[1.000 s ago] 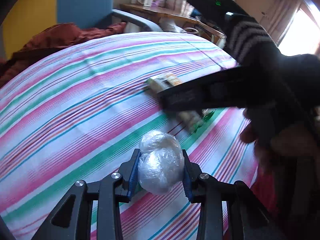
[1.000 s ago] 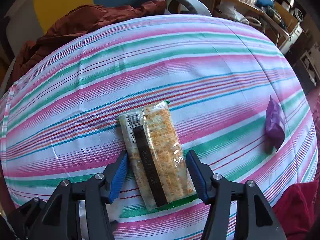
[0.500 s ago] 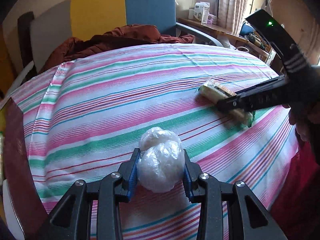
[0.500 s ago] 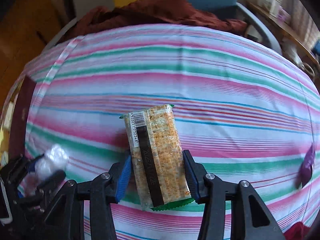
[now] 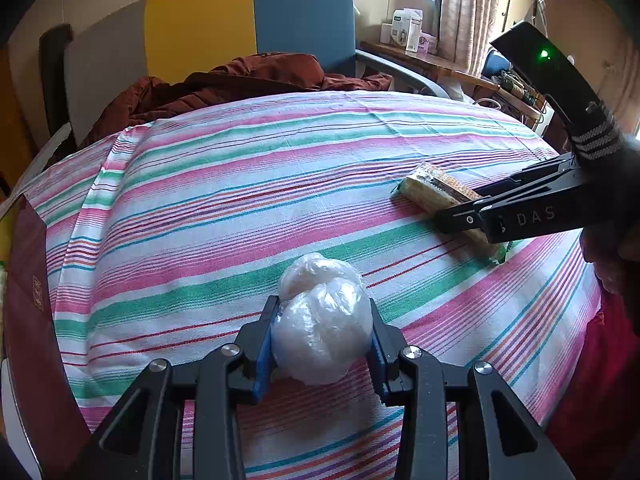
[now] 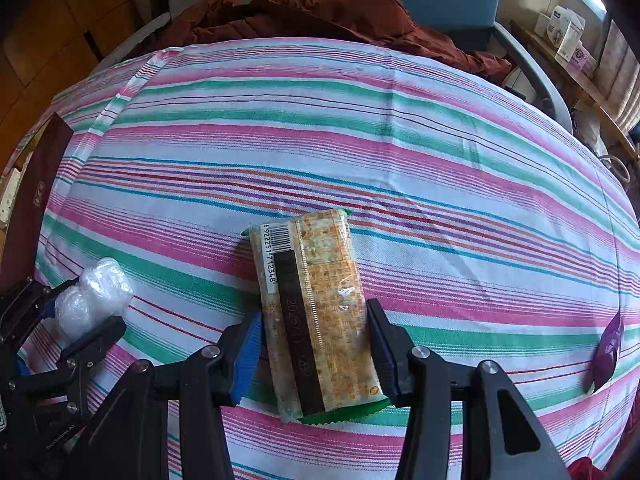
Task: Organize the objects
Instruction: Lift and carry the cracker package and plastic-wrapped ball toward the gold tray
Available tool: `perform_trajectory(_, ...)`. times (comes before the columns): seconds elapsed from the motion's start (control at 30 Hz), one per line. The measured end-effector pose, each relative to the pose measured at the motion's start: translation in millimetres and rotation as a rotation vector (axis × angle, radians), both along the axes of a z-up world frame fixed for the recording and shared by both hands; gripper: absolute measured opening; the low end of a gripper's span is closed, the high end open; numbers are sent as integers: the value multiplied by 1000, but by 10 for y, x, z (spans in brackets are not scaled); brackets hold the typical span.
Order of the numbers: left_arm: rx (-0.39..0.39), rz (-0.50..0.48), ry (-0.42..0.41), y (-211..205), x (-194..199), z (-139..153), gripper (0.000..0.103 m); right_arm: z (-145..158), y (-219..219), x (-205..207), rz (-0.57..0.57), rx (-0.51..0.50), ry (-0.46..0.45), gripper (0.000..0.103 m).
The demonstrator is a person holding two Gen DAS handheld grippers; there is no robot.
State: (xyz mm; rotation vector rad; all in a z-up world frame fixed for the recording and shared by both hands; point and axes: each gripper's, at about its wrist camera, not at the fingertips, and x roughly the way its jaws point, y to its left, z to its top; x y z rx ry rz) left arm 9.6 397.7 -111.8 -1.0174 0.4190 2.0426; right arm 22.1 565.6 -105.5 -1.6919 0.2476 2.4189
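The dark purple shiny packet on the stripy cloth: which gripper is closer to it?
Right. The right gripper sits beside the dark purple shiny packet, gripping a cracker pack; the left gripper is further away.

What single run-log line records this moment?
left gripper: shut on plastic-wrapped bundle | right gripper: shut on cracker packet | purple wrapper: lying on striped cloth

Both grippers are black with blue pads and shiny round screws, and the right gripper (image 5: 460, 220) has a little green light and "DAS" letters.
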Motion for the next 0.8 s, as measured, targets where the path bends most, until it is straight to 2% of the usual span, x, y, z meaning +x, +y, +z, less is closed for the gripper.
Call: perform_trajectory(0.8, 8, -2, 19, 1, 9, -12, 40, -16, 66, 44, -22, -26, 12, 53)
